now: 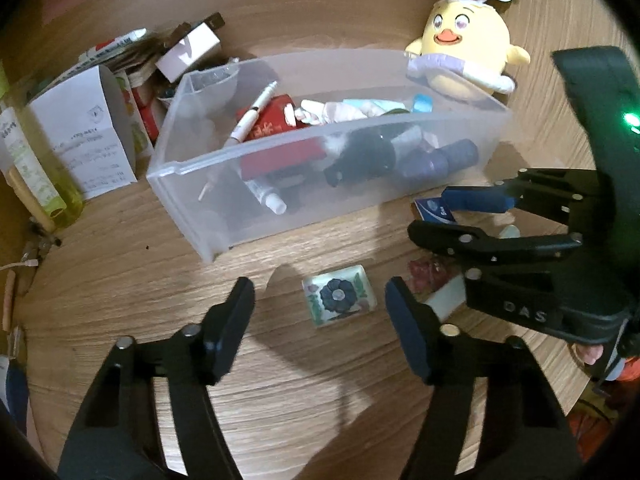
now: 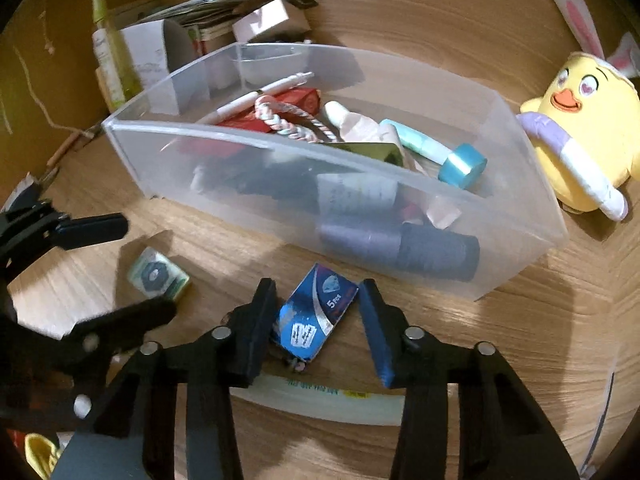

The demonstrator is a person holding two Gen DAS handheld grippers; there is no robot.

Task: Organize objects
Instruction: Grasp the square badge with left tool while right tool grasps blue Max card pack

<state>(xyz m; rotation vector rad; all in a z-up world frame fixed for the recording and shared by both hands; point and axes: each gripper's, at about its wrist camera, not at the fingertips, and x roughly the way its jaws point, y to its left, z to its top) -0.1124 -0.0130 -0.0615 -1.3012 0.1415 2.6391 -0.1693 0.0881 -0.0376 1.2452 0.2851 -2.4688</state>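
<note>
A clear plastic bin (image 1: 280, 184) (image 2: 520, 248) holds pens, a red box, dark bottles and a blue tape roll. A small flower-printed soap (image 1: 339, 299) (image 2: 158, 276) lies on the wooden table between the fingers of my open left gripper (image 1: 320, 324), which also shows in the right wrist view (image 2: 120, 264). A small blue box (image 2: 314, 312) (image 1: 434, 209) lies between the fingers of my open right gripper (image 2: 318, 320), which also shows in the left wrist view (image 1: 428, 212). Neither gripper holds anything.
A yellow plush chick with bunny ears (image 1: 468, 52) (image 2: 580, 136) sits behind the bin's right end. Paper boxes and a green bottle (image 1: 44, 172) (image 2: 112, 52) crowd the bin's left end. A pale flat tube (image 2: 320, 400) lies under the right gripper.
</note>
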